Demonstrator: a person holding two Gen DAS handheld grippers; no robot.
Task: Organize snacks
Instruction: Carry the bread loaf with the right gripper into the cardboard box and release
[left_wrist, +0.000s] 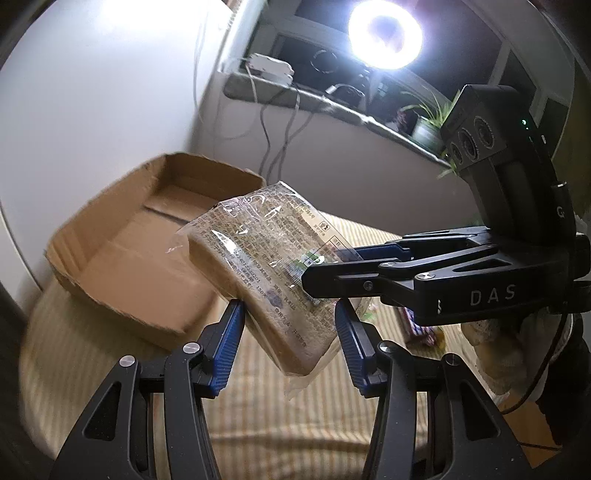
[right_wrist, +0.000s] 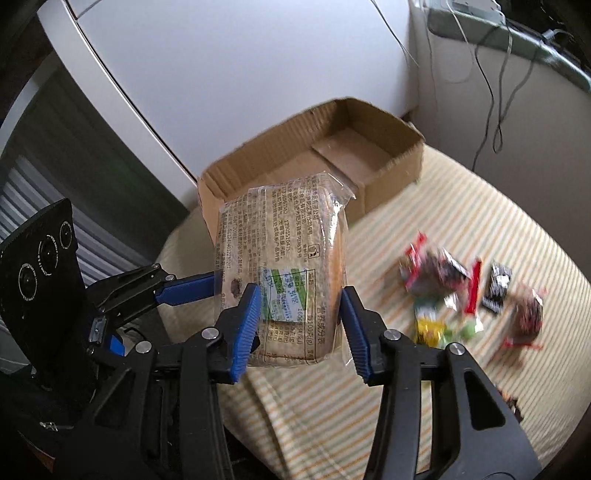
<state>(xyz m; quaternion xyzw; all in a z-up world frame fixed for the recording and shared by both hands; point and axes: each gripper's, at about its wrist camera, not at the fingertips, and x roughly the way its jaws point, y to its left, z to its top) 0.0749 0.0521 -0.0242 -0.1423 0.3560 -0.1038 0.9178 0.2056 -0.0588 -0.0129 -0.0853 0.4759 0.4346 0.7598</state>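
Observation:
A clear-wrapped loaf of sliced bread (left_wrist: 273, 266) hangs in the air above the striped cloth, tilted, with printed text on its wrapper. My left gripper (left_wrist: 288, 332) is shut on its lower end, blue pads pressed to both sides. From the right, my right gripper (left_wrist: 328, 266) clamps the side of the bag. In the right wrist view the bread (right_wrist: 291, 258) sits between the pads of the right gripper (right_wrist: 299, 325), which touch it on both sides. The left gripper's blue finger (right_wrist: 188, 291) reaches it from the left. An open cardboard box (left_wrist: 129, 291) (right_wrist: 391, 173) stands just behind, with nothing in it.
Several small snack packets (right_wrist: 443, 284) lie scattered on the striped cloth (right_wrist: 406, 406) to the right. A white wall stands behind the box. A windowsill holds a bright ring lamp (left_wrist: 384, 33), cables and a potted plant (left_wrist: 428, 125). A gloved hand (left_wrist: 495, 354) holds the right gripper.

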